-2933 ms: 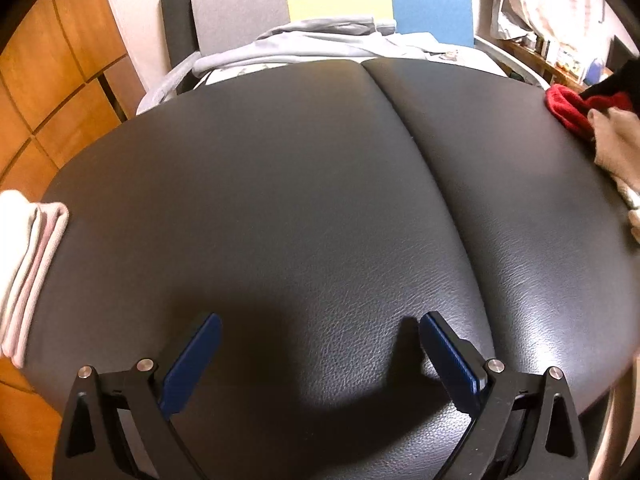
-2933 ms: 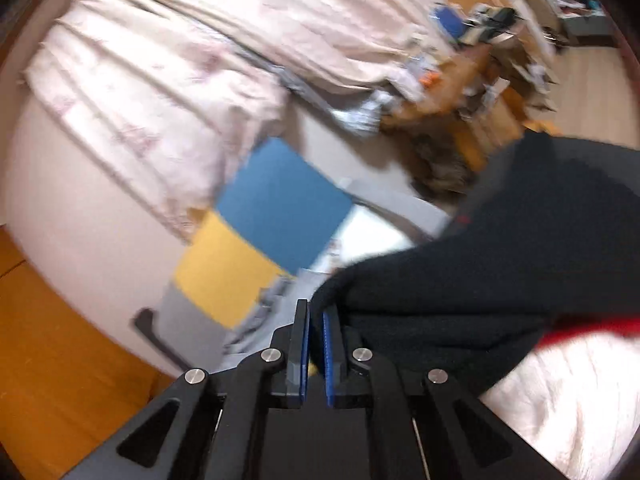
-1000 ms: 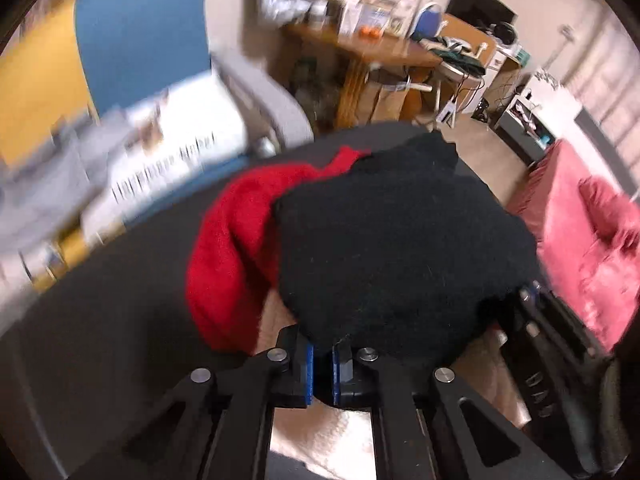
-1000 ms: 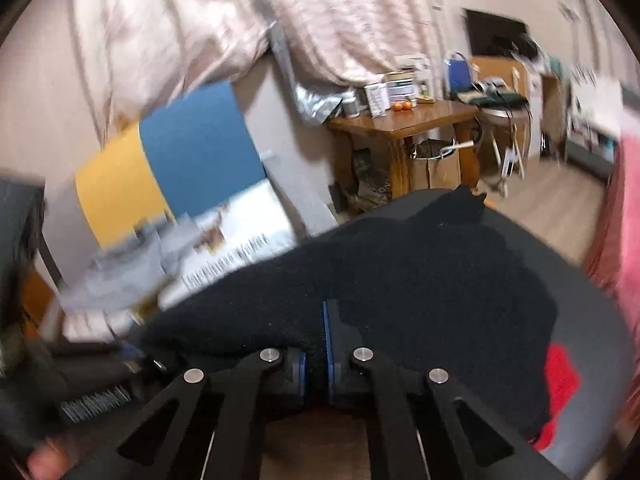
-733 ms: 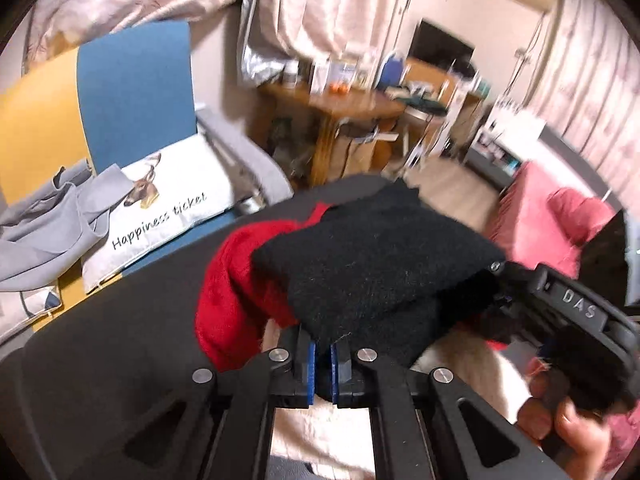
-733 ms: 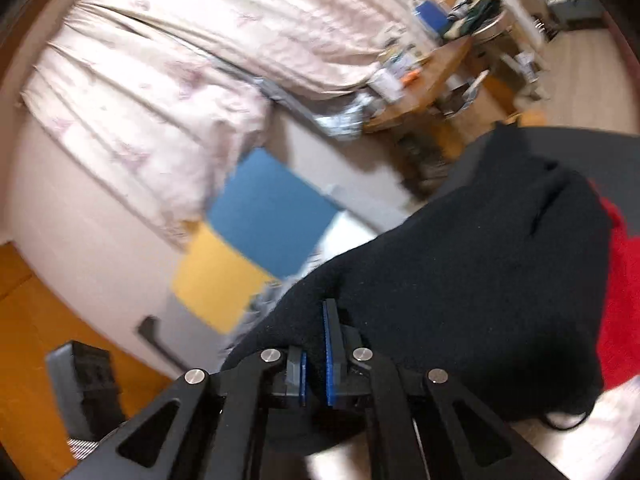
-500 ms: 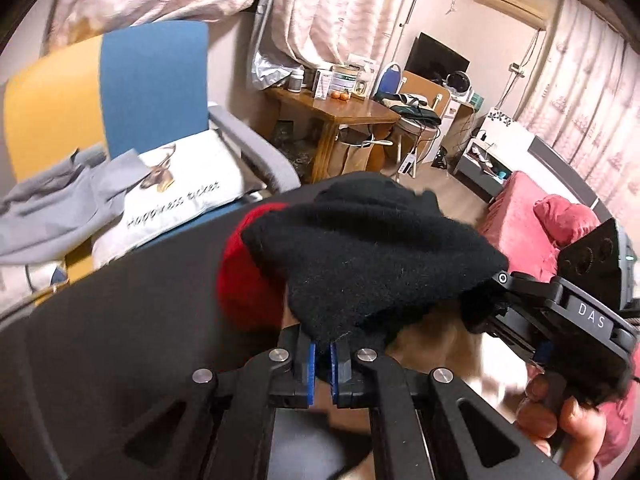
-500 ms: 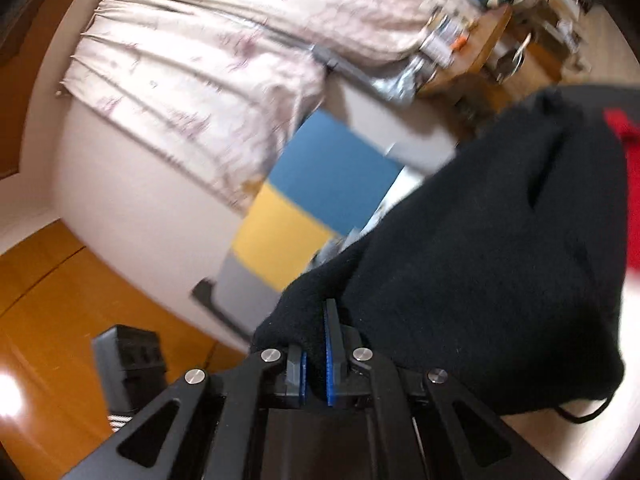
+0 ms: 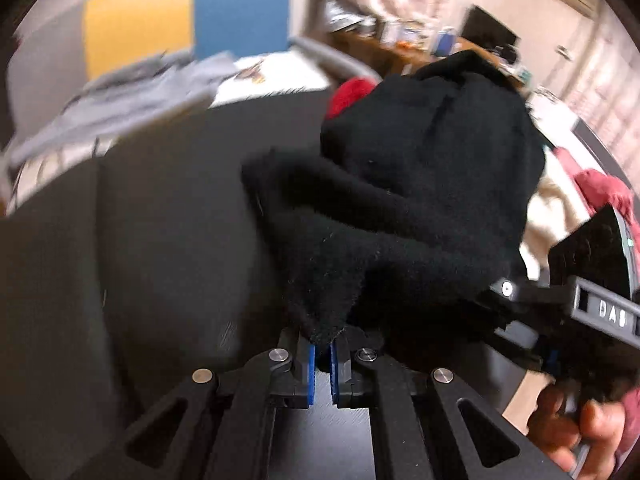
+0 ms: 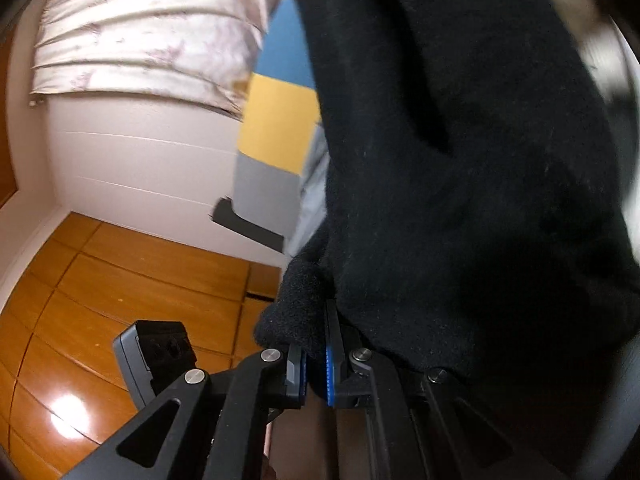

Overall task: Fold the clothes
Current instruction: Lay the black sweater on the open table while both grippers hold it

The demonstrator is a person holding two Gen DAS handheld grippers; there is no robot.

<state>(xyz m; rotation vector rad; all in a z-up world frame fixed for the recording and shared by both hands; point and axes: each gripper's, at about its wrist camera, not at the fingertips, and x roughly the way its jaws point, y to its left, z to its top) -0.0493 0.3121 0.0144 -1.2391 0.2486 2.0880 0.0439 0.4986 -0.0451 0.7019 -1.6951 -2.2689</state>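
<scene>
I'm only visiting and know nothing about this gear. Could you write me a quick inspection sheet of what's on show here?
Surface: dark leather-look padded top, bare on the left.
Job's things: black fleece garment, pinched at two spots and bunched between the tools.
Clutter: red knitted cloth behind the garment; grey cloth at the far edge.
Grippers: left gripper shut on the garment; right gripper shut on it too, held by a hand.
Cables: nothing seen.
Surroundings: yellow and blue panels, pale curtain, glossy wooden floor.
</scene>
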